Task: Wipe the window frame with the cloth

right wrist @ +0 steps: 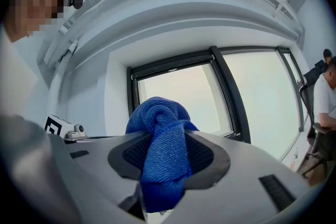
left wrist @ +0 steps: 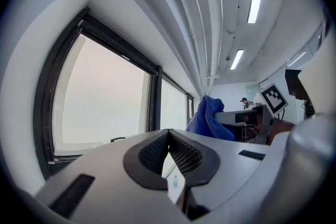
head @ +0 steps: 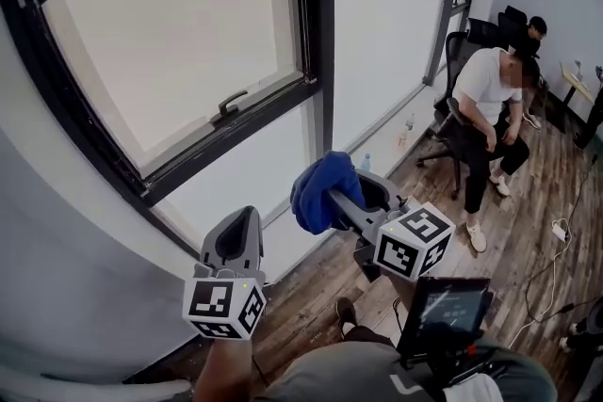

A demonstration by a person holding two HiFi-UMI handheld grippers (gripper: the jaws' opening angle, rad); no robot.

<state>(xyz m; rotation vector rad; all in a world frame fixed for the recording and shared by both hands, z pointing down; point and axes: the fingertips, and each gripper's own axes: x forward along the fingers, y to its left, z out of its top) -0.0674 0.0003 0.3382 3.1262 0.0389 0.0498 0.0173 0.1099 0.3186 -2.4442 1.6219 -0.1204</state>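
Facing a bright office window, holds bunched blue microfibre cloth [head: 318,188] clamped in right gripper [right wrist: 164,144], seemingly clear of black metal window frame [head: 188,155] at eleven o'clock; left gripper [left wrist: 169,135] closed, empty, at seven o'clock; apparently has all wiping left to do.

Cloth [head: 316,188] sits between the jaws of the right gripper [head: 332,200], bunched out past its tips. Left gripper [head: 243,223] is just beside it on the left, the two apart. Ahead of both stands the window frame [head: 317,33], not touching the cloth, with its handle [head: 229,105] ahead of the left gripper. Well off to the right gripper's right, a seated person [head: 490,94] on a chair [head: 459,52].
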